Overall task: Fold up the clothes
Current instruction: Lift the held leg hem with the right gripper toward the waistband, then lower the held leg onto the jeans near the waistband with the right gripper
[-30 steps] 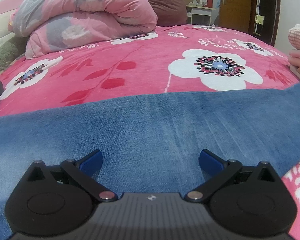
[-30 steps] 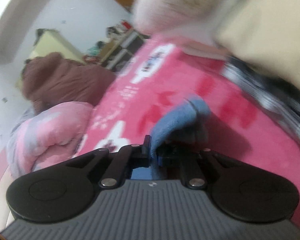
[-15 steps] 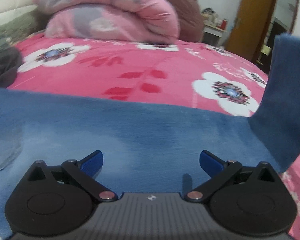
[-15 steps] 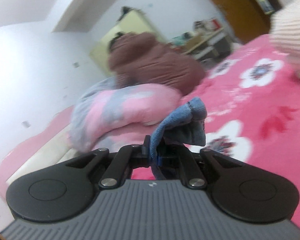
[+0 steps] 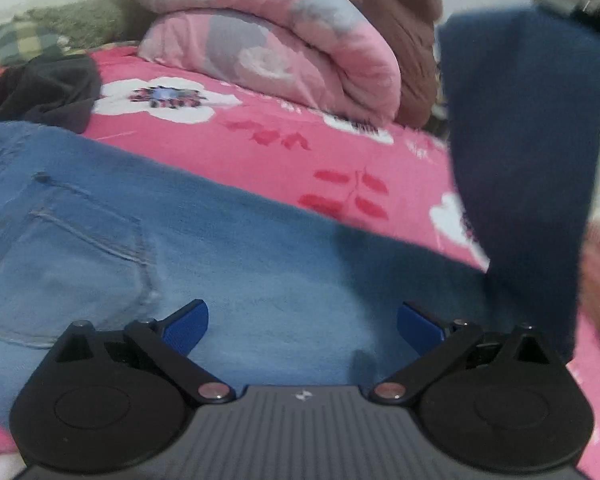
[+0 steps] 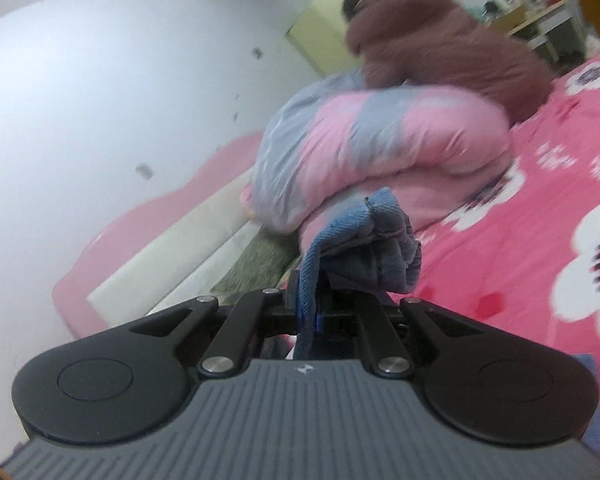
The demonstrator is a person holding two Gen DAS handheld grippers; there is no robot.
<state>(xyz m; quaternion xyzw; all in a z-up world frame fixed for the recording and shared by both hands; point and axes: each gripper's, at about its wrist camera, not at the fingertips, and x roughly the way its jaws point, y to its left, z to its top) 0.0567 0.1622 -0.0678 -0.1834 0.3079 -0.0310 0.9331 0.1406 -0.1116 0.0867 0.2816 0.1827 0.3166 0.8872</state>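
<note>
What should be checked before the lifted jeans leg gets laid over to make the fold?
1. Right gripper pinches the jeans hem: ok, denim is bunched between its shut fingers.
2. Lifted leg hangs clear of the bedspread: ok in the left wrist view.
3. Left gripper is free: ok, open and holding nothing, above the denim.
4. Jeans seat with the back pocket lies flat: ok, no big wrinkles visible.
5. Black garment stays off the jeans: cannot tell, it lies right at their edge.
</note>
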